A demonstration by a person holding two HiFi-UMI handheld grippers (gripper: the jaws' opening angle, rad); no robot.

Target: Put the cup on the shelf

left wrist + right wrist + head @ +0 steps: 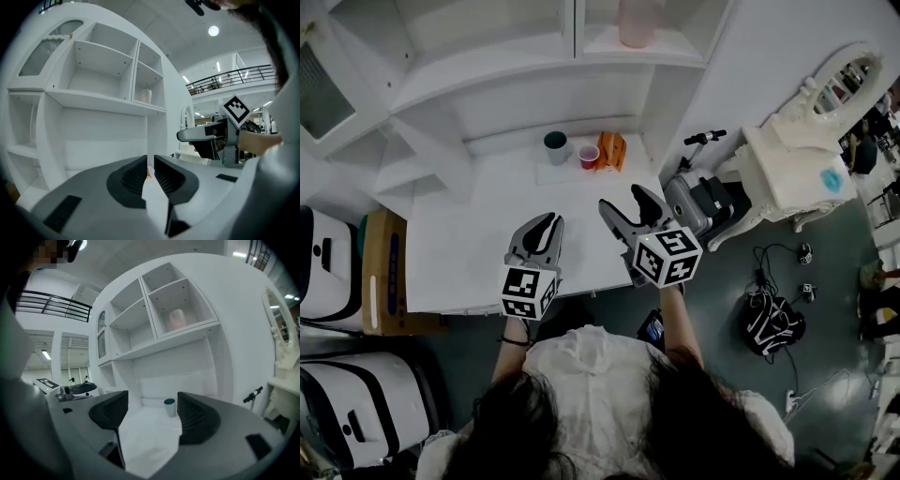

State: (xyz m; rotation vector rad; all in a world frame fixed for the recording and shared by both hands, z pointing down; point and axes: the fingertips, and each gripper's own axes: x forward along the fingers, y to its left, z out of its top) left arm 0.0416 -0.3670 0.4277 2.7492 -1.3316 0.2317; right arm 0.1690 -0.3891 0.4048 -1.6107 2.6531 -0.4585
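Cup [169,407], well beyond right gripper [153,404], jaws apart

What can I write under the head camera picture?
Left gripper and right gripper hover empty over the white desk; dark cup, pink cup and orange box wait at its back.

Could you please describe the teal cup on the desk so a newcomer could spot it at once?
On the white desk, look along the back wall under the shelves, where three small things stand in a row. The teal cup is leftmost, darker than the pink cup beside it and the orange box beyond.
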